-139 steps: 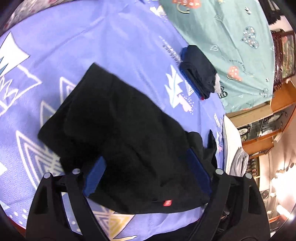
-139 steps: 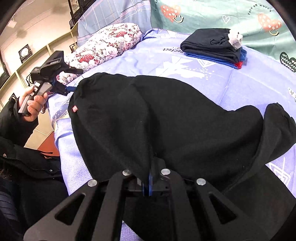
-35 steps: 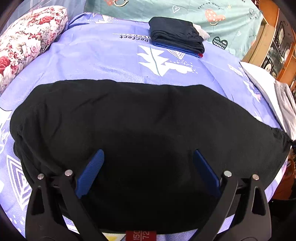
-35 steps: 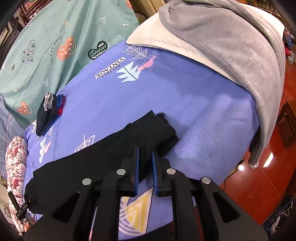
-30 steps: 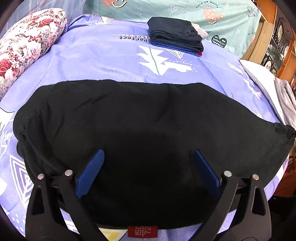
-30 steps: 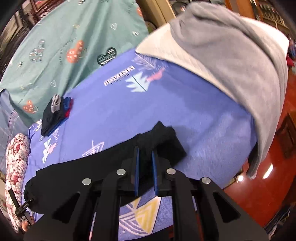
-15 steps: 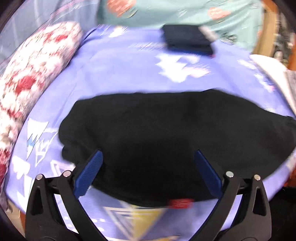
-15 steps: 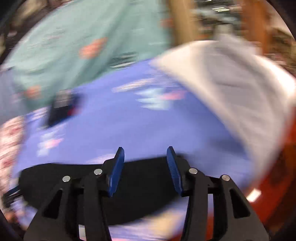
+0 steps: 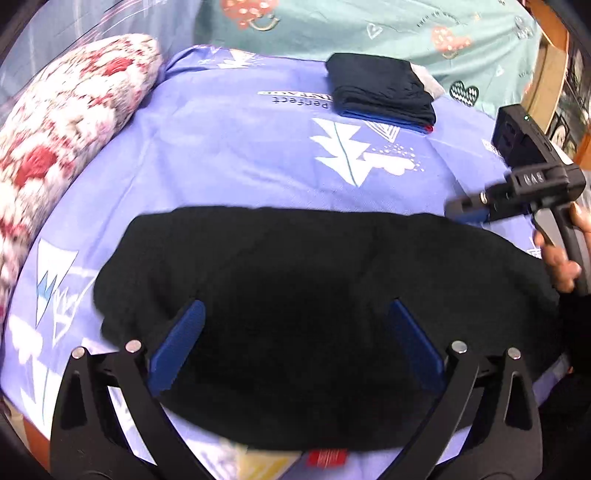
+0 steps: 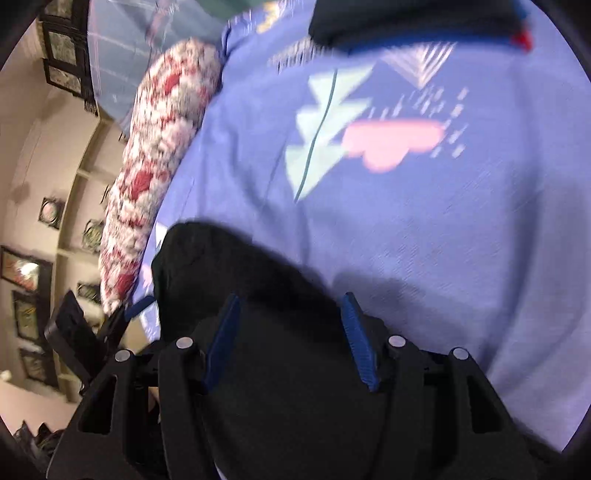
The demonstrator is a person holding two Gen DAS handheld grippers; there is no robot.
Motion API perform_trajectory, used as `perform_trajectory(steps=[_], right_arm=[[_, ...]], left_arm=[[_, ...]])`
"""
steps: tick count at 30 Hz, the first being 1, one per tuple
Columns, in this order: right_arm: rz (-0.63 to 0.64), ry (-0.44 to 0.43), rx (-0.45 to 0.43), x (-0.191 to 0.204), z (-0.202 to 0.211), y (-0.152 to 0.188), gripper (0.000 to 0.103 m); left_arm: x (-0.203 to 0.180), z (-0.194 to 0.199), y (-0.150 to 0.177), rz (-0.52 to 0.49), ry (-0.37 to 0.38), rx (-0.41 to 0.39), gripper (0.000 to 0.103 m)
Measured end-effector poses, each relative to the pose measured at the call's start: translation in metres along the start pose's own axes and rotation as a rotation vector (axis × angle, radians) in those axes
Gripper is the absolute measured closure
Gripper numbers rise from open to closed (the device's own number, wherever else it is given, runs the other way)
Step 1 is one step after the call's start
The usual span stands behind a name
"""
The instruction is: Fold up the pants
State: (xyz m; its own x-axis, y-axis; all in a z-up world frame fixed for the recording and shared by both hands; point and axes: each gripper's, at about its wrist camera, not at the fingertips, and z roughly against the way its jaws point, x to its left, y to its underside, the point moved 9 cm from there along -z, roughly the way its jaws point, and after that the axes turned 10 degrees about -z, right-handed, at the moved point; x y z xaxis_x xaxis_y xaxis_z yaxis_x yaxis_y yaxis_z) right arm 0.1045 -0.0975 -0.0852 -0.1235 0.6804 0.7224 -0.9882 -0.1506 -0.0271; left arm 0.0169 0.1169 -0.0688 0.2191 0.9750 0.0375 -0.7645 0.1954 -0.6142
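Observation:
The black pants [image 9: 314, 295] lie as a long folded band across the near edge of the purple bedsheet [image 9: 236, 155]. My left gripper [image 9: 295, 310] is open and empty, its blue pads above the middle of the band. My right gripper [image 10: 290, 306] is open and empty above the pants [image 10: 236, 280] near their right end. In the left wrist view the right gripper [image 9: 469, 212] shows at the far right, held in a hand, its tip at the band's far edge.
A stack of folded dark clothes [image 9: 380, 92] sits at the back of the bed. A floral pillow [image 9: 62, 122] lies along the left side. A green patterned cover [image 9: 369, 29] is behind. The bed's front edge runs just below the pants.
My right gripper has opened and let go of the pant end, then swung round over the pants. My left gripper has pulled back a little. The pants lie flat.

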Motion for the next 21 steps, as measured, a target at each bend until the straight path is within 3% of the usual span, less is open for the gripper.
perform_trajectory(steps=[3,6,12,17,19,21], right_arm=[[-0.053,-0.138,0.144,0.004,-0.003,0.023,0.042],[-0.091,-0.244,0.203,0.010,0.004,0.034,0.035],[-0.142,-0.183,0.219,0.000,-0.022,0.023,0.034],[-0.174,-0.330,0.262,0.024,-0.043,0.002,0.035],[-0.174,-0.363,0.227,0.029,-0.042,-0.009,0.039],[-0.165,-0.368,0.134,0.030,-0.035,-0.027,0.046]], left_arm=[[-0.002,-0.028,0.001,-0.017,0.000,0.045,0.002],[0.003,-0.056,0.015,-0.001,0.000,0.103,0.002],[0.011,-0.047,0.015,0.075,0.072,0.038,0.002],[0.009,-0.047,0.015,0.067,0.071,0.037,0.002],[0.008,-0.047,0.016,0.069,0.077,0.039,0.002],[0.008,-0.049,0.016,0.062,0.078,0.046,0.002]])
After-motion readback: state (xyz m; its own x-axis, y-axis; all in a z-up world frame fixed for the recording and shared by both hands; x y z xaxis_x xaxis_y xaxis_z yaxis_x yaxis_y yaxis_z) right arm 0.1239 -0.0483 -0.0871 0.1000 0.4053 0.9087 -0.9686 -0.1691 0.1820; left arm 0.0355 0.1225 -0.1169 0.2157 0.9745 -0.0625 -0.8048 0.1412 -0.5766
